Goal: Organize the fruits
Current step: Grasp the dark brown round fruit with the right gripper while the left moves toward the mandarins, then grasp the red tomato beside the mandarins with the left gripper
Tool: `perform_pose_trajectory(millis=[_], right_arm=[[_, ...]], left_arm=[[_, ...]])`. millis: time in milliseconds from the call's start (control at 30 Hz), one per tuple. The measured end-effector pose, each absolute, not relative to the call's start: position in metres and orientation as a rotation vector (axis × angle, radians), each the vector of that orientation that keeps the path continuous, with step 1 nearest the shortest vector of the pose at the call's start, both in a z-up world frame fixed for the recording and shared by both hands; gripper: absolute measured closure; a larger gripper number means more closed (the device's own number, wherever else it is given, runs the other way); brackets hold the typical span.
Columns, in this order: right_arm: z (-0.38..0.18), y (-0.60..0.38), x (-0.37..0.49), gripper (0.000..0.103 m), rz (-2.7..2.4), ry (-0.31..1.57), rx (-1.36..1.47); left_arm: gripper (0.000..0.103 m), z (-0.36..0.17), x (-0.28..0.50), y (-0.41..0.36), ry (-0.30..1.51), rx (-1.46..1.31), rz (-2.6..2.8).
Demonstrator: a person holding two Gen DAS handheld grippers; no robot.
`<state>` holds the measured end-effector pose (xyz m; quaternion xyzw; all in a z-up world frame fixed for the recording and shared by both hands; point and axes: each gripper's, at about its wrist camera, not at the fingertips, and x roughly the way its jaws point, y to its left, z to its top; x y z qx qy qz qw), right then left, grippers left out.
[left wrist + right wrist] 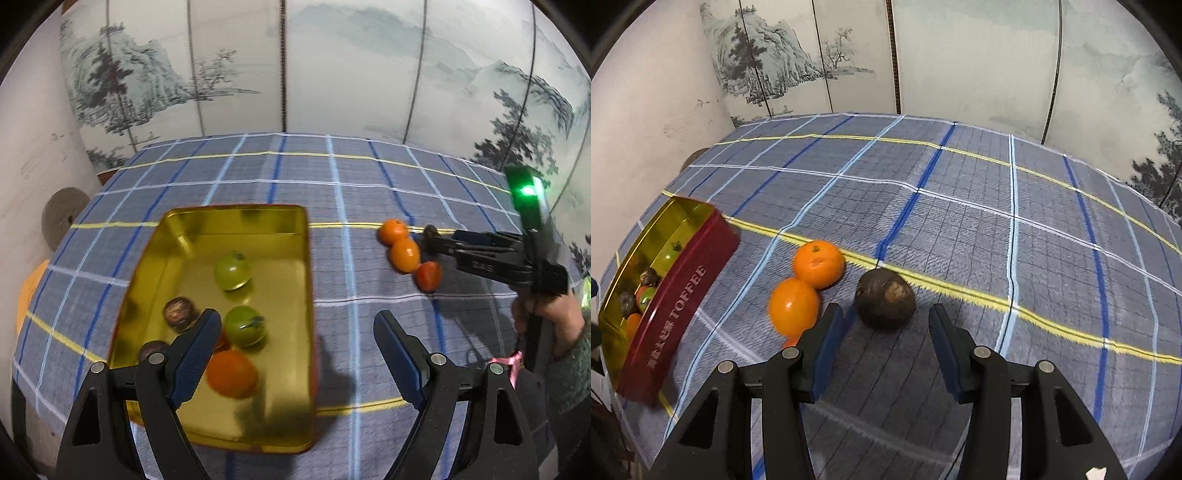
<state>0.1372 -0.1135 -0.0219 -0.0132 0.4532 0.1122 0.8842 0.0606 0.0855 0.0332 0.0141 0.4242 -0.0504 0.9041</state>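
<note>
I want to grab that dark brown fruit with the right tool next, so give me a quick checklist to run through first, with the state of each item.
1. Right tool empty, fingers apart: ok.
2. Dark brown fruit lies ahead of the gap, not yet between the fingers: ok.
3. Gap wide enough for it: cannot tell, looks snug.
4. Nearest orange fruit close beside the left finger, may get nudged: not ok.
5. Toffee tin has free room: ok.
6. Left tool empty, over the tin's edge, may crowd the drop: cannot tell.

Glossy gold metal tin [236, 221] on seemingly woven, matt tablecloth [369, 177].
</note>
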Motion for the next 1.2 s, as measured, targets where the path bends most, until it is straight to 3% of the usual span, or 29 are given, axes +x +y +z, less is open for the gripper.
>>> perform_pose_trajectory(millis=[267, 400, 933, 1200], right_arm=[[-0.036, -0.115, 0.157, 0.057, 0.277, 0.961, -0.01], [-0.041, -0.113, 0.156, 0.066, 0.291, 0.953, -0.02], [-0.035, -0.159, 0.095, 0.067, 0.15, 0.904, -0.009], [-0.036, -0.197, 0.058, 0.067, 0.041, 0.905, 0.023]], left_arm=[[0.018, 0.028, 0.077, 0.051, 0.894, 0.052, -0.148], [0.018, 0.024, 0.083, 0.04, 0.899, 0.064, -0.156], [0.018, 0.0, 0.099, -0.004, 0.934, 0.053, -0.221], [0.025, -0.015, 0.115, -0.028, 0.952, 0.034, -0.241]])
